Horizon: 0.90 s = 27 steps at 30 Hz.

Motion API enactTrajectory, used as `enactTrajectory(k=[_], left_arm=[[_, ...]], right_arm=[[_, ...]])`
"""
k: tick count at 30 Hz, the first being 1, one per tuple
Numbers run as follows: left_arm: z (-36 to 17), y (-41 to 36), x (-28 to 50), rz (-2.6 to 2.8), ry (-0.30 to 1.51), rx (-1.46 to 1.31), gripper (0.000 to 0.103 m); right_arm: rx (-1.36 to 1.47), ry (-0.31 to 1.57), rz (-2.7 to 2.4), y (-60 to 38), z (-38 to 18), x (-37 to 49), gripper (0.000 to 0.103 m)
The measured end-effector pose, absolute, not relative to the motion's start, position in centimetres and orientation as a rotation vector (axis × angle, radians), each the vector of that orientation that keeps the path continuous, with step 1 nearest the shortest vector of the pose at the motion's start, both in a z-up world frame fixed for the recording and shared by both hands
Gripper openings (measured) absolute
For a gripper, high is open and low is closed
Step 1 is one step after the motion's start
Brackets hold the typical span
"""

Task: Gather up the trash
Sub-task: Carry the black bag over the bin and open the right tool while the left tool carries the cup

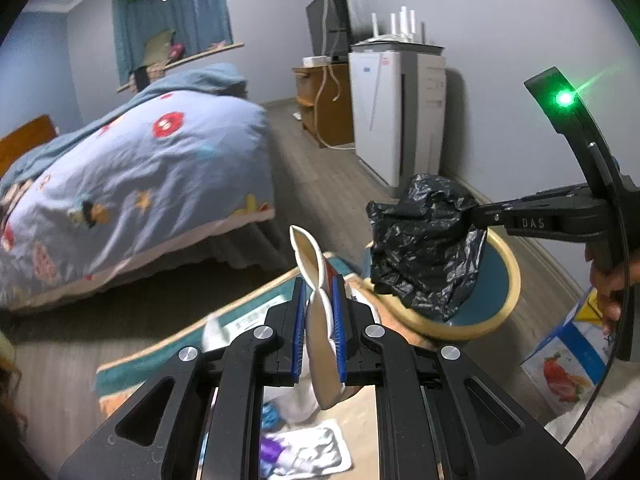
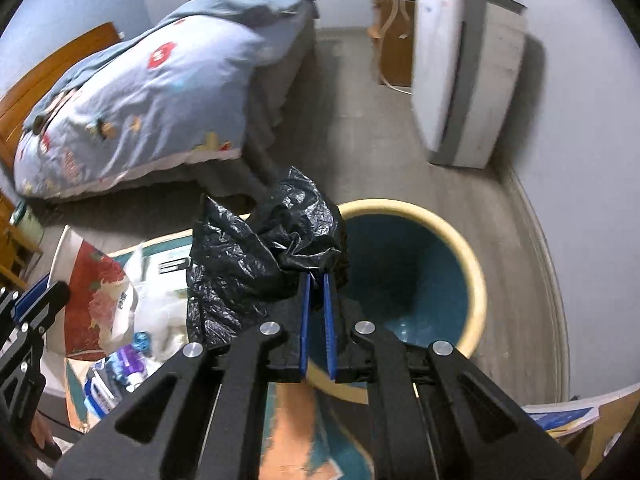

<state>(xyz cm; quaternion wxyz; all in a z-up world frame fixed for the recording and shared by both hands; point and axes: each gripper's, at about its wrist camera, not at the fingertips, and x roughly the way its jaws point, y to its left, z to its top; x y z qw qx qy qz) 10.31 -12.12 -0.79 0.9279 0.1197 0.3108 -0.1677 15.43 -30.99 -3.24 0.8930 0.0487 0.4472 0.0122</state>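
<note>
Left wrist view: our left gripper [image 1: 320, 320] has its fingers [image 1: 298, 328] pinching a flattened paper cup [image 1: 316, 280], whose mouth sticks up past the fingertips. Below and behind the fingers, more litter lies on the surface [image 1: 360, 412]: a crumpled white wrapper [image 1: 320, 448] with something purple on it. To the right of the fingertips our right gripper [image 1: 480, 216] reaches in from the side, clamped on a crumpled black trash bag [image 1: 420, 240] that hangs above a round bin [image 1: 504, 280] with a cream rim and teal inside. A bed with a blue quilt [image 1: 140, 168] stands well off to the left.

Right wrist view: our right gripper's [image 2: 318, 280] fingers [image 2: 330, 320] are pressed together on a fold of the black trash bag [image 2: 256, 256], which bunches up ahead and to the left of the fingertips. Just beyond and to the right of them, the bin [image 2: 476, 280] sits open and unlined; we see its teal floor. Left of the fingers we see the paper cup [image 2: 92, 280] held by the left gripper [image 2: 32, 312], with scattered wrappers [image 2: 120, 368] beneath it.

We judge the task barely begun. One piece of trash is picked up but not dropped anywhere, and the bag is held but neither opened nor fitted into the bin. Left to do: spread the bag, drop the cup in, then gather the wrappers lying on the surface.
</note>
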Motion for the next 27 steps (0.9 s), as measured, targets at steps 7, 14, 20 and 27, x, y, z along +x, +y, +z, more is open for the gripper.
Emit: enactTrajectory(k=[7, 14, 20, 27], left_arm=[[-1.9, -16.6, 11.9, -0.393, 0.640, 0.281, 0.014], [-3.5, -19.5, 13.1, -0.427, 0.665, 0.301, 0.014], [-5.0, -21.4, 14.1, -0.447, 0.691, 0.305, 0.014], [-8.0, -23.3, 15.6, -0.490, 0.765, 0.260, 0.014]], right_arm=[[0.148, 0.945, -0.040, -35.5, -4.3, 15.5, 0.006], [0.176, 0.970, -0.088, -38.7, -5.7, 15.4, 0.006], [0.199, 1.024, -0.137, -40.8, -7.7, 15.7, 0.006], [0.212, 1.104, -0.187, -42.0, -10.4, 16.1, 0.006]])
